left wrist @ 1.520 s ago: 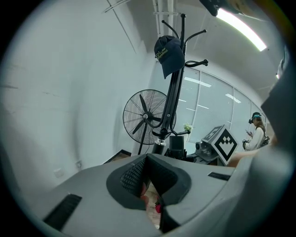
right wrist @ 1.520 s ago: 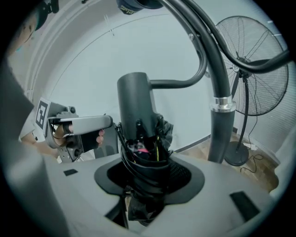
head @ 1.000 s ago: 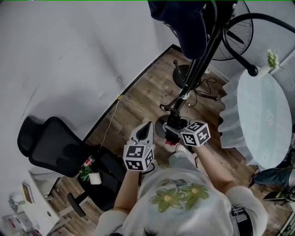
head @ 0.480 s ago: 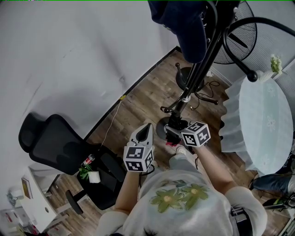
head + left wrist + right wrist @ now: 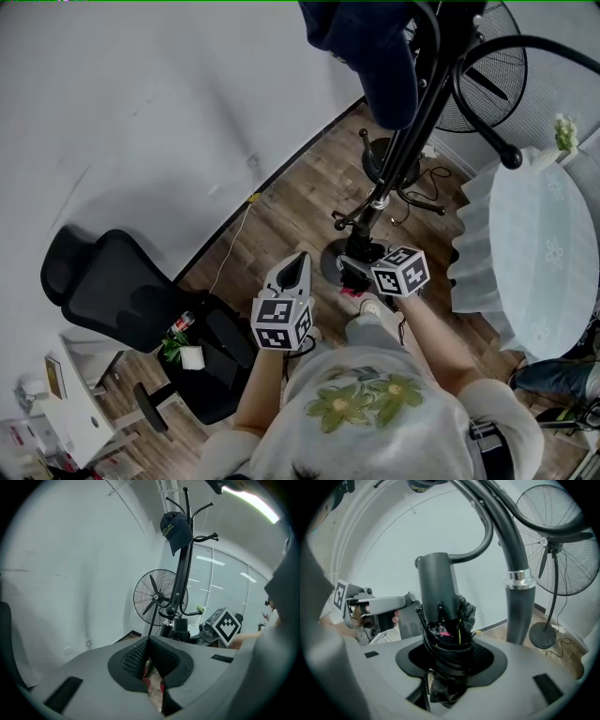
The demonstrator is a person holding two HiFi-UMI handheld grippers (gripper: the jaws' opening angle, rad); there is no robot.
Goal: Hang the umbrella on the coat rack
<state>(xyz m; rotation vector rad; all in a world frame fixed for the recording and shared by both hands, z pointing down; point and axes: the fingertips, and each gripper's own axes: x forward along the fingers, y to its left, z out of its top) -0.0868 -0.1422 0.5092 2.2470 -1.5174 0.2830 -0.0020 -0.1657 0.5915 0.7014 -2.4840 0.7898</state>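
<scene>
the cap [image 5: 373,56] hangs on the coat rack [image 5: 411,127], fan [image 5: 497,66] behind, table [image 5: 544,253] right, chair [image 5: 108,300] left.

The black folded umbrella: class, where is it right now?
In the right gripper view, the black folded umbrella is clamped in the right gripper, centre frame, just left of the dark, silver-ringed coat rack pole.

You've got a black office chair [image 5: 112,300] at lower left, a round table in pale cloth [image 5: 539,244] on the right, a black pedestal fan [image 5: 489,86] upper right, a dark navy cap [image 5: 375,56] top centre.
</scene>
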